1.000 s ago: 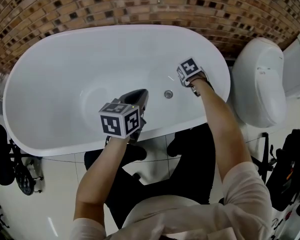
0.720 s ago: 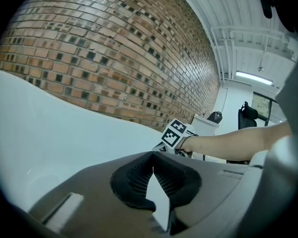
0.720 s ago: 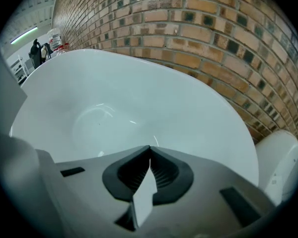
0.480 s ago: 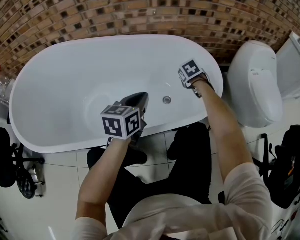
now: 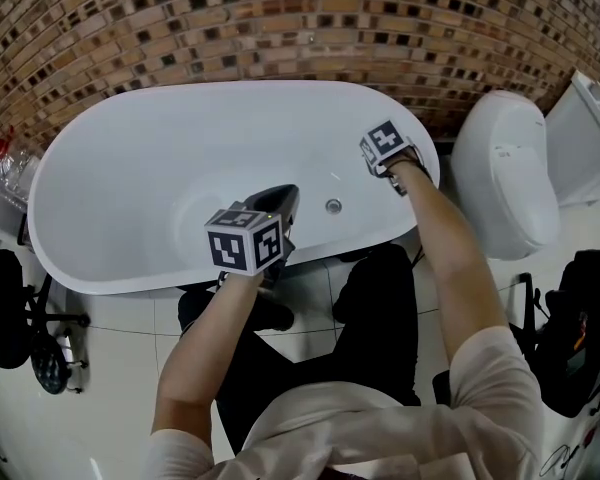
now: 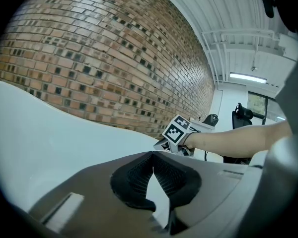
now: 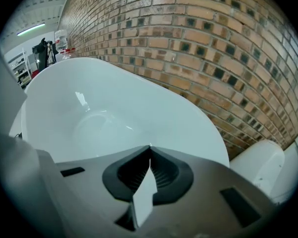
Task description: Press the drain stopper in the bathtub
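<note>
The white oval bathtub lies below me, and its small round metal drain stopper sits in the floor near the right end. My left gripper hovers over the tub's near side, just left of the stopper, with its jaws shut and empty. My right gripper hangs over the tub's right end, up and to the right of the stopper, also shut on nothing. The right gripper view looks down the tub's basin; the stopper does not show there.
A brick wall runs behind the tub. A white toilet stands to its right. Bottles and black gear sit at the left, and a black bag at the right. White tiled floor lies in front of the tub.
The head view has shifted, so the tub sits a little lower and smaller in the frame. Both grippers keep about the same places over the tub, still shut.
</note>
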The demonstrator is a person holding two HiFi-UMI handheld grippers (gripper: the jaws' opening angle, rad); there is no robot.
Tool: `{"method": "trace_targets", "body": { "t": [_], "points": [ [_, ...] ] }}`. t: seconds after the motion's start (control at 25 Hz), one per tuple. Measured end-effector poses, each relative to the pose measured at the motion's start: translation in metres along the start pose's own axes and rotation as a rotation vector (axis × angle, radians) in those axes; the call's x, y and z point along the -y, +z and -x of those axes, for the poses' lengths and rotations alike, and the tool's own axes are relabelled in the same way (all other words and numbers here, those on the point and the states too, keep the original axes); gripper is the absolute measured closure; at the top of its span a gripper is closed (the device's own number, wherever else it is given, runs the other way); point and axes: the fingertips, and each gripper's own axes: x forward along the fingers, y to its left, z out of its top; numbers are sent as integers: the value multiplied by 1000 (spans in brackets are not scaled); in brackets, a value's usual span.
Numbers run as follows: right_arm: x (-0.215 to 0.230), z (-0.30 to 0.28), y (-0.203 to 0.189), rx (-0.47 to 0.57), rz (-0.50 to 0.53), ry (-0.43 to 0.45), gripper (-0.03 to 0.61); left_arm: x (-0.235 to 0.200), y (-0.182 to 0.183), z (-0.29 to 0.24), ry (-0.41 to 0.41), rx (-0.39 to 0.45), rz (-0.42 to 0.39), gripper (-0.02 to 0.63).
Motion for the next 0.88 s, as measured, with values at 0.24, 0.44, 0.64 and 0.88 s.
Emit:
{"method": "trace_targets", "body": {
  "t": [0.24, 0.44, 0.64, 0.88],
  "points": [
    [3, 25, 8, 33, 20, -19, 563, 10, 5, 9, -8, 19, -14, 620],
    [2, 40, 13, 55, 41, -27, 563, 11, 7, 18, -1, 31, -18, 620],
    [3, 59, 17, 86, 60, -37, 563, 16, 11, 24, 2, 40, -24, 620],
    [1, 82, 20, 133, 98, -45, 563, 26, 12, 27, -5, 51, -32, 620]
  ]
}}
